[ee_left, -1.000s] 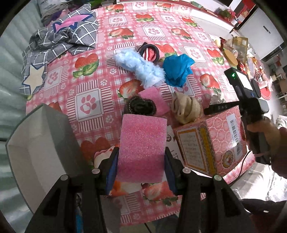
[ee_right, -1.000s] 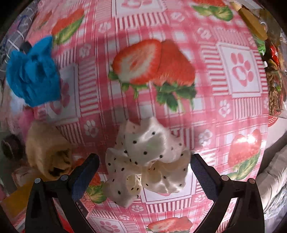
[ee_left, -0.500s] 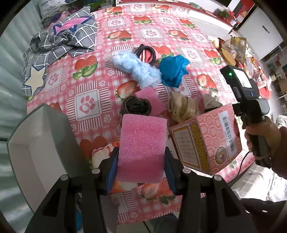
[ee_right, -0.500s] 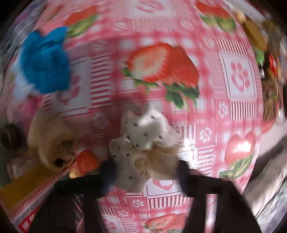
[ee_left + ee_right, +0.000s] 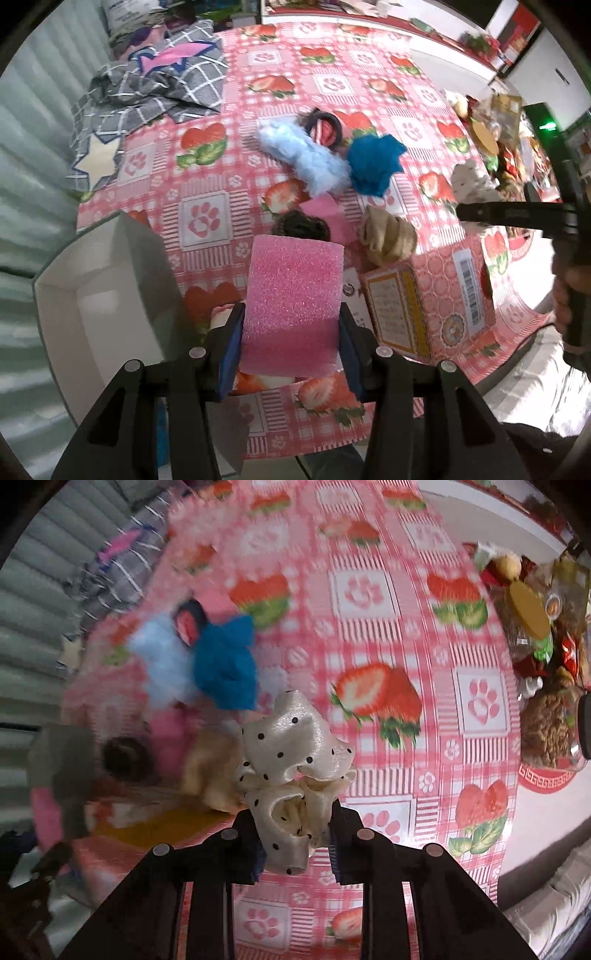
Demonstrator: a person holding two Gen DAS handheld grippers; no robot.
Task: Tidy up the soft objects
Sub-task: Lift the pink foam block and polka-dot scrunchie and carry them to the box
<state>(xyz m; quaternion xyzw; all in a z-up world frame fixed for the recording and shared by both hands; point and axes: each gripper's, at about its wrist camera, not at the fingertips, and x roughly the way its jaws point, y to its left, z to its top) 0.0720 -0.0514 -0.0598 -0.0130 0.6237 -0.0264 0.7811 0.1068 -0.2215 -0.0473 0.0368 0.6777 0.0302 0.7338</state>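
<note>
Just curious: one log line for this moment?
left gripper: holding pink sponge | right gripper: closed on dotted scrunchie, off tablecloth

The left tongs (image 5: 291, 352) clamp a pink sponge (image 5: 293, 291) above the strawberry-patterned surface (image 5: 207, 177). Left of the sponge stands an open white box (image 5: 99, 295); right of it, a pink carton (image 5: 432, 299). Beyond the sponge lie a dark scrunchie (image 5: 301, 227), a beige scrunchie (image 5: 388, 238), a pale-blue fluffy piece (image 5: 303, 160) and a blue cloth (image 5: 373, 162).

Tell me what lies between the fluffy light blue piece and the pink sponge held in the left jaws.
In the left wrist view, a dark scrunchie on a flat pink piece lies between the fluffy light blue piece and the pink sponge.
</note>
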